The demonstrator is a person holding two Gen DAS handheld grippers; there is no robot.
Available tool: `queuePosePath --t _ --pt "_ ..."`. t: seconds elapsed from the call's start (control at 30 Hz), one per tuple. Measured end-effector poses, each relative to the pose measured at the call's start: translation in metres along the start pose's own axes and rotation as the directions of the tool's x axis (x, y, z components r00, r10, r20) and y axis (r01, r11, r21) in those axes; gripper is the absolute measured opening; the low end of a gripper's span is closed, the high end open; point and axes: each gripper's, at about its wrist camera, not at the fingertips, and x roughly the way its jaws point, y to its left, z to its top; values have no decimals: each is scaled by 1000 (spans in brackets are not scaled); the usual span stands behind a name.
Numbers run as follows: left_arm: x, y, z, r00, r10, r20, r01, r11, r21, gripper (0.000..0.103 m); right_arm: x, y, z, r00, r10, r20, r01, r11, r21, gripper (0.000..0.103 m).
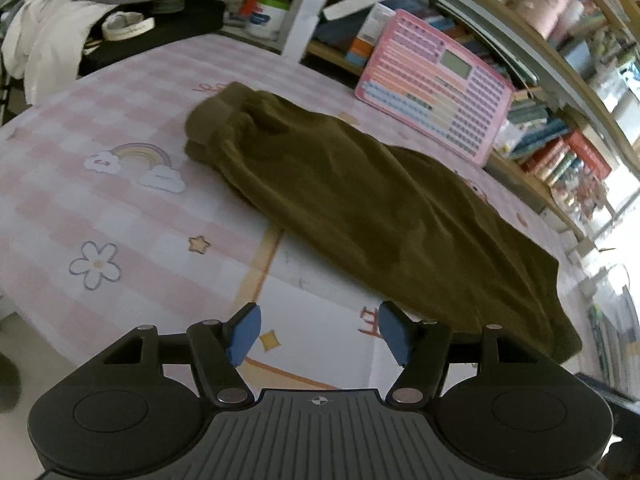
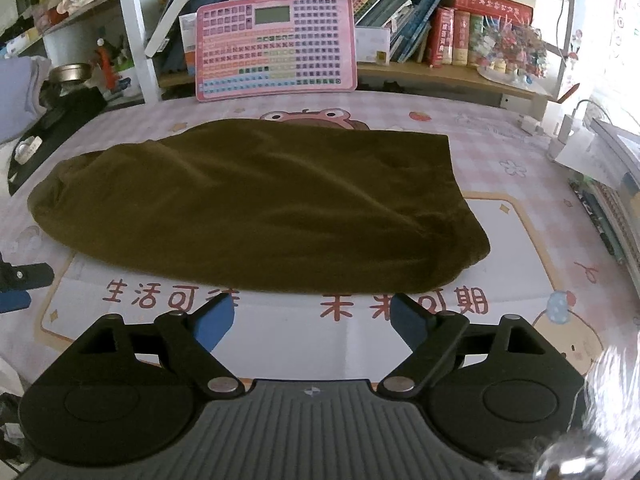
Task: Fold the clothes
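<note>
Your olive-brown garment (image 2: 248, 204) lies folded into a long bundle on the worktop (image 2: 520, 184), which is covered in a pink checked cloth with cartoon prints. Taking the garment as your landmark: the pink keyboard-style board (image 2: 276, 46) leans upright behind it against the bookshelf (image 2: 460, 72), and a row of printed red characters (image 2: 404, 304) runs along its near edge.

Your right tool (image 2: 312, 316) sits just in front of that near edge, its blue pads (image 2: 214, 320) spread well apart with only bare cloth between them, touching nothing.

Your left tool (image 1: 318, 334) is off the garment's near corner, looking along its length toward the cuffed end (image 1: 212, 120). Its pads (image 1: 244, 334) also stand apart and empty, clear of the fabric. A printed rainbow (image 1: 136, 160) lies beside the cuffed end.
</note>
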Motion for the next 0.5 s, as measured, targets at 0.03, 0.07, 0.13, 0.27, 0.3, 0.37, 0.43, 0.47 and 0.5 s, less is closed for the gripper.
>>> queuePosePath --t 0.03,0.07,0.13,0.27,0.3,0.37,0.43,0.47,0.5 --pt "0 -2 -1 1000 3 -1 -3 1000 2 66 1 -1 1 1000 2 -1 -2 1000 0 84" --pt "1 -3 -1 1000 7 -1 -7 1000 1 66 2 -2 1 1000 5 -1 -5 1000 -1 85" --pt "1 -5 0 1000 21 4 -21 1000 -8 66 4 -3 4 1000 16 0 -16 1000 -6 85" --pt "3 -13 0 999 51 15 -50 998 -33 67 11 -6 12 999 51 8 -50 998 -42 85" --pt "5 -16 0 998 60 16 -59 997 -39 67 13 -6 13 998 60 6 -60 997 -53 85" --pt "7 -24 0 997 76 18 -75 996 -44 67 18 -10 17 997 83 2 -82 994 -73 85" --pt "9 -33 1 996 92 21 -90 995 -47 67 24 -16 24 995 101 0 -101 991 -83 85" --pt "9 -38 1 995 99 25 -98 994 -48 67 26 -20 28 994 109 1 -109 990 -86 85" --pt "10 -42 2 994 109 31 -107 993 -51 67 28 -24 33 993 117 2 -116 989 -89 85"
